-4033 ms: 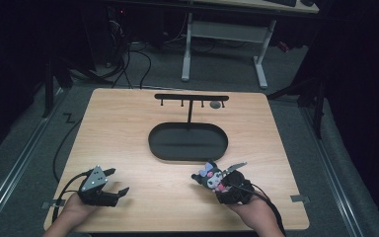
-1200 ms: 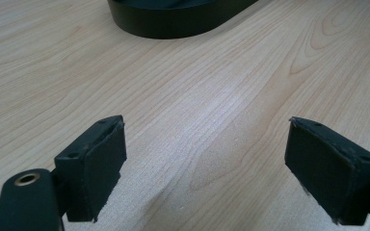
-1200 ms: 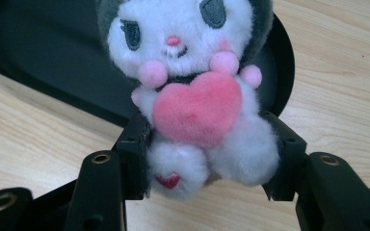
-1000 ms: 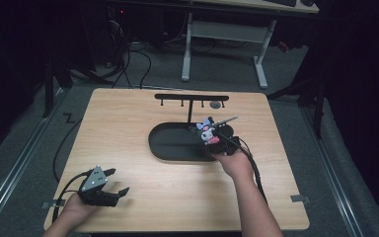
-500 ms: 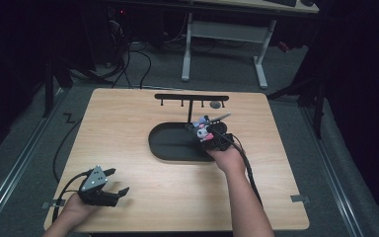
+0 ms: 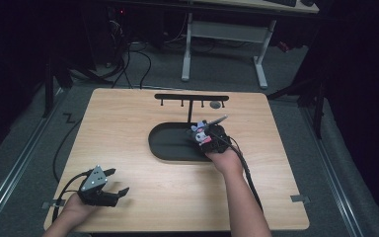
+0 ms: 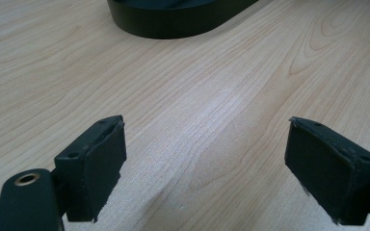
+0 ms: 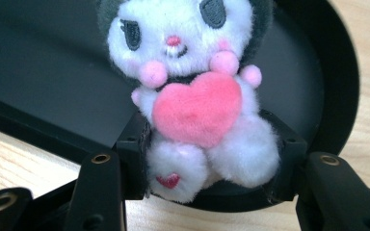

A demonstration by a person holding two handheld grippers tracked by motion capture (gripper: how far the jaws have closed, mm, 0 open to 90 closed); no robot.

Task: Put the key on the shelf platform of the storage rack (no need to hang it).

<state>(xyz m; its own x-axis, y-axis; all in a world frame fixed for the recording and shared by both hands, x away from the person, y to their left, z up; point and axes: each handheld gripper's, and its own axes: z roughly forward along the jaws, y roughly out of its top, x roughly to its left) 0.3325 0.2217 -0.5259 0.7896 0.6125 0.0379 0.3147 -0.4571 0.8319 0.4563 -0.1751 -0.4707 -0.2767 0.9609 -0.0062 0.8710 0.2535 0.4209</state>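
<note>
1. We see a wooden table (image 6: 143, 123) with a dark oval tray (image 6: 170, 143) near its middle and a black rack (image 6: 191, 97) with small hooks standing just behind the tray.
2. The right gripper (image 6: 208, 134) is held over the right end of the tray, with the person's right hand (image 6: 225, 159) and forearm reaching in from the bottom of the high view.
3. We can see in the right gripper view that its jaws are closed on a plush toy (image 8: 197, 96), pressing the toy's lower body from both sides.
4. The toy is white with dark ears or a hood, pink cheeks and a pink heart held against its chest; a small red heart marks one foot.
5. In the right gripper view the toy faces the camera, upright, with the inside of the tray (image 8: 53, 62) behind and below it. We cannot tell whether it touches the tray floor.
6. The left gripper (image 6: 112, 191) sits near the front left corner of the table, well apart from the tray, with the left hand (image 6: 74, 206) behind it.
7. Its jaws are spread wide with nothing between them; the left gripper view shows bare wood (image 7: 197, 96) between the two black pads (image 7: 94, 166) and the curved edge of the tray (image 7: 173, 21) farther off.
</note>
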